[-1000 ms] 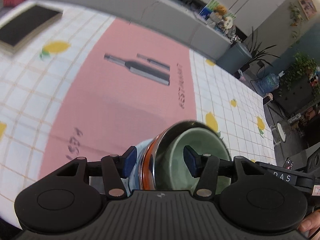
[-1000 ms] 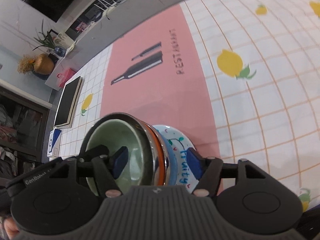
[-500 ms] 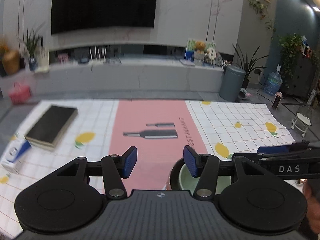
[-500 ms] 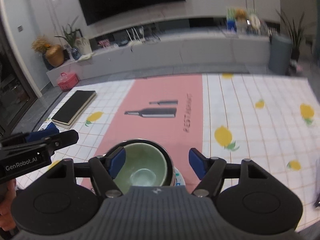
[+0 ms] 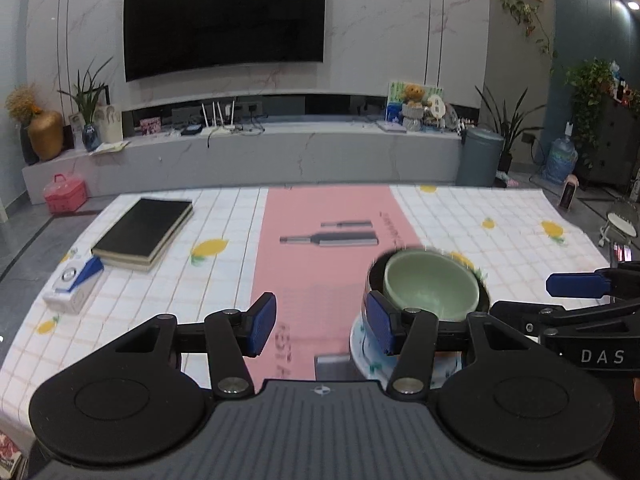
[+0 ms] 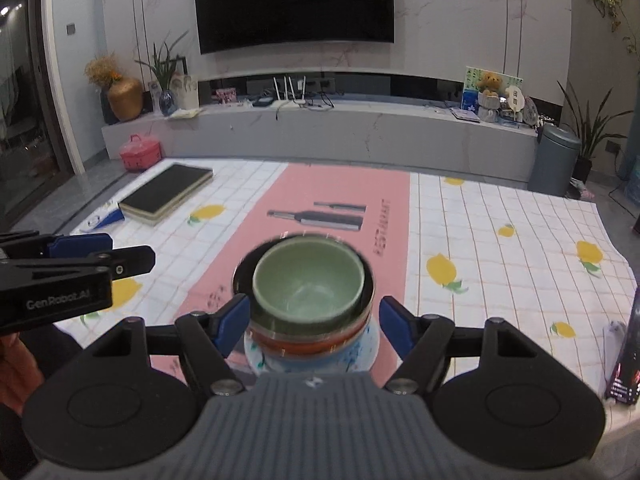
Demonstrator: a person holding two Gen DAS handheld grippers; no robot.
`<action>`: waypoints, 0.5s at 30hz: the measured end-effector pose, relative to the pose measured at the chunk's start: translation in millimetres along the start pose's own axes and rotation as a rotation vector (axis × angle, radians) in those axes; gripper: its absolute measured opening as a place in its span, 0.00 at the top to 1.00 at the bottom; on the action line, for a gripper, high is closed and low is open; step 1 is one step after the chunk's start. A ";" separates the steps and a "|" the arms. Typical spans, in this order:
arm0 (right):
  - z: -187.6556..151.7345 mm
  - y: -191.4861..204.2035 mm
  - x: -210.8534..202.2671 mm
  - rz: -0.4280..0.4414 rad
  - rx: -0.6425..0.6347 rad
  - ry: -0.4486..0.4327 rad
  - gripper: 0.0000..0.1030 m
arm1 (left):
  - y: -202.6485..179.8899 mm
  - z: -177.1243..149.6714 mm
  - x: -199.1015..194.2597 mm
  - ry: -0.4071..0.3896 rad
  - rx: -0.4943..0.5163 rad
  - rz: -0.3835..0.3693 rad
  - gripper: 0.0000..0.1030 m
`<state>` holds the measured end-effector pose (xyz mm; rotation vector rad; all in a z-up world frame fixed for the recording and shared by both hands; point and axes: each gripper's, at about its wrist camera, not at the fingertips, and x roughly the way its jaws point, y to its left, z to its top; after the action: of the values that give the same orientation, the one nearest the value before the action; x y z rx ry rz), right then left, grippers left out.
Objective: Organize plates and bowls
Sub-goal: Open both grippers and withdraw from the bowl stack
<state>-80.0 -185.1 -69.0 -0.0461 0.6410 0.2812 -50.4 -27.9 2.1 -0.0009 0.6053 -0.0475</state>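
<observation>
A stack stands on the pink strip of the tablecloth: a pale green bowl point(image 6: 308, 280) inside a steel bowl point(image 6: 366, 300), over an orange bowl point(image 6: 304, 346), on a white printed plate point(image 6: 360, 354). My right gripper point(image 6: 314, 320) is open, its blue pads either side of the stack's near face and apart from it. My left gripper point(image 5: 320, 328) is open with nothing between its fingers. In the left wrist view the green bowl point(image 5: 430, 286) and plate point(image 5: 360, 344) sit just behind its right finger. Each gripper shows in the other's view: the left gripper point(image 6: 116, 252), the right gripper point(image 5: 552, 300).
A black book point(image 5: 144, 232) and a white and blue box point(image 5: 74, 284) lie at the table's far left. A dark phone point(image 6: 626, 360) stands at the right edge. The lemon-print tablecloth point(image 6: 500, 280) covers the table; a grey TV bench runs beyond it.
Both grippers have drawn back and risen from the stack and rolled level. The stack was between the left gripper's fingers; now it is to their right. The right pads stand a little wider.
</observation>
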 end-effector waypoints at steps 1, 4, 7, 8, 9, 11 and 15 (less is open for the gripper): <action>-5.2 3.0 0.8 -0.007 -0.002 0.013 0.31 | -0.4 -4.8 0.8 0.012 0.001 0.003 0.41; -16.7 12.5 8.0 -0.034 -0.005 0.062 0.31 | -3.8 -17.1 2.7 0.044 0.004 0.026 0.42; -25.8 16.4 13.0 -0.049 0.020 0.086 0.31 | -8.3 -26.6 2.6 0.060 0.034 0.076 0.42; -27.2 16.5 14.6 -0.056 0.032 0.090 0.31 | -9.5 -29.8 2.0 0.054 0.051 0.082 0.42; -28.9 16.7 16.0 -0.066 0.041 0.095 0.31 | -10.7 -31.9 1.9 0.054 0.062 0.091 0.41; -31.7 16.9 19.8 -0.087 0.049 0.105 0.31 | -10.5 -34.7 4.2 0.065 0.061 0.093 0.41; -33.3 14.3 26.1 -0.103 0.069 0.115 0.32 | -7.6 -39.1 14.5 0.097 0.049 0.090 0.41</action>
<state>-83.4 -169.2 -110.7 -0.0295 0.7593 0.1574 -61.0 -35.6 -38.2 0.0763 0.7005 0.0254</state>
